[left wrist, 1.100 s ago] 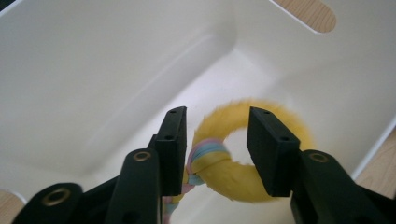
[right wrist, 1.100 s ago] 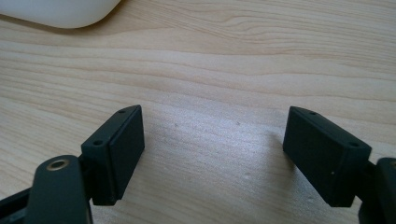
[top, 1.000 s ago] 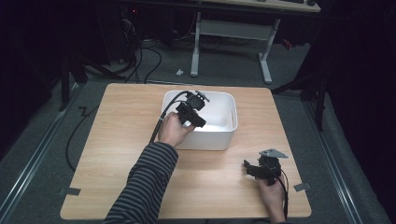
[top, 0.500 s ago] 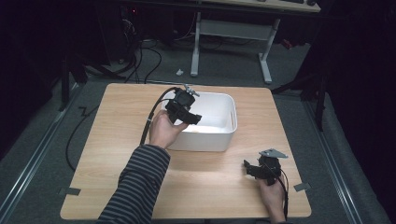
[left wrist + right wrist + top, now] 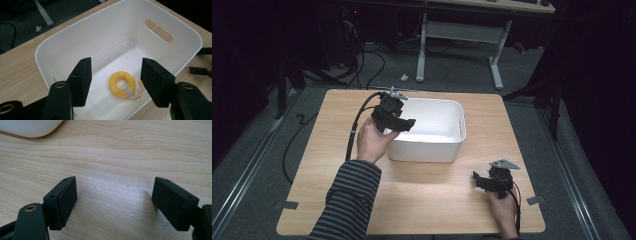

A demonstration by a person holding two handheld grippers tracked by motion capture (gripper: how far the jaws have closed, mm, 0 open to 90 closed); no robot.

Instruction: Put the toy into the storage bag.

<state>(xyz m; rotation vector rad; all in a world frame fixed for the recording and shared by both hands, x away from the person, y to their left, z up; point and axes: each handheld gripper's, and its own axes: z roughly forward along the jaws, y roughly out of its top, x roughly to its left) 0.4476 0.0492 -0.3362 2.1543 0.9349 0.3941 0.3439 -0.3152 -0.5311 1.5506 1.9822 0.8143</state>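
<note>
A white plastic bin [image 5: 458, 131] stands in the middle of the wooden table [image 5: 332, 165]. On its floor lies a yellow ring toy [image 5: 122, 84] with a pastel braided tail. My left gripper [image 5: 408, 123] hovers over the bin's left rim, tilted toward the inside, open with nothing between its jaws [image 5: 115, 82]. My right gripper [image 5: 475, 179] rests low on the table at the front right, open and empty [image 5: 113, 202], and a corner of the bin [image 5: 30, 127] shows at the top left of its view.
A cable [image 5: 356, 125] trails from the left gripper across the table's left side. Beyond the far edge stand white desk legs [image 5: 494, 60] and floor cables [image 5: 362, 60]. Tape marks [image 5: 287, 204] sit at the front corners.
My left gripper has drawn back leftward from over the bin's middle to its left rim. The right gripper has stayed put.
</note>
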